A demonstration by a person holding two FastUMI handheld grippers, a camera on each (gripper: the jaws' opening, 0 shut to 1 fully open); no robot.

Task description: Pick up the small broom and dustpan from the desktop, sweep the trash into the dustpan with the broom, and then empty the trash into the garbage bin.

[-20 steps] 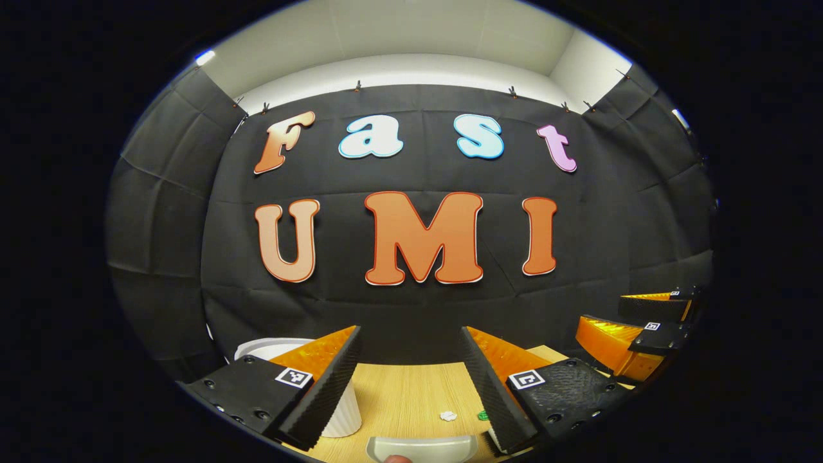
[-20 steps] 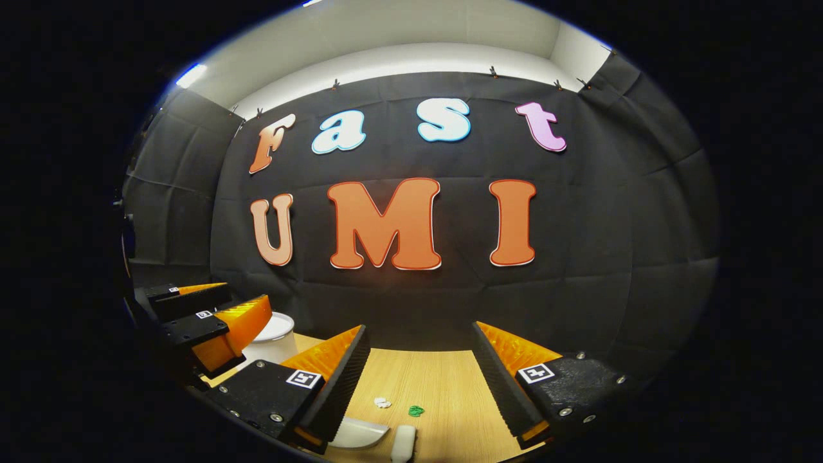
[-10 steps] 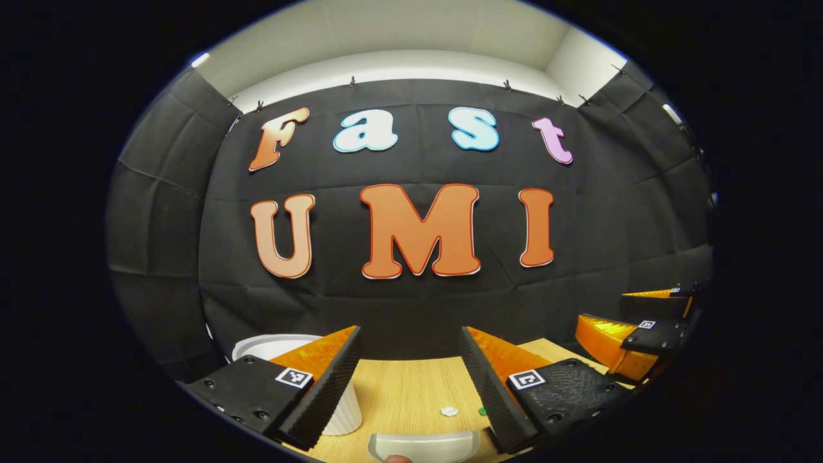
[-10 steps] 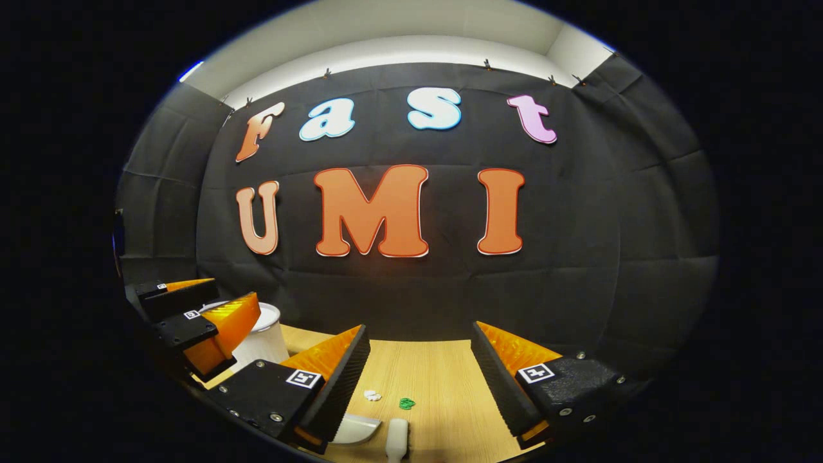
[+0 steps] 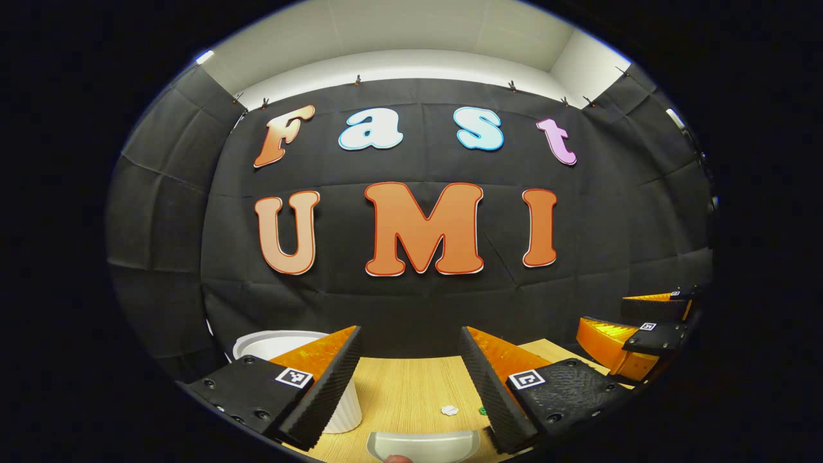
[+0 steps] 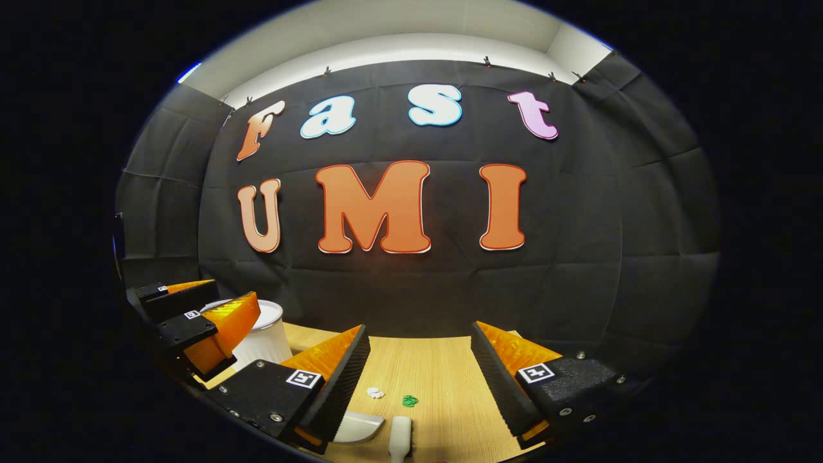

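Dustpan (image 5: 423, 445) just below open left gripper (image 5: 411, 360)

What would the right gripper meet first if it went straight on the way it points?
Probably the black cloth wall. The right gripper, fingers open, points level above the desktop; the broom handle and trash scraps lie below that line, though depth is unclear.

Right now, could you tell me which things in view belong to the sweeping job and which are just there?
Job:
dustpan
broom handle
white scrap
green scrap
white bin
left gripper, open
right gripper, open

Just there:
wooden desktop
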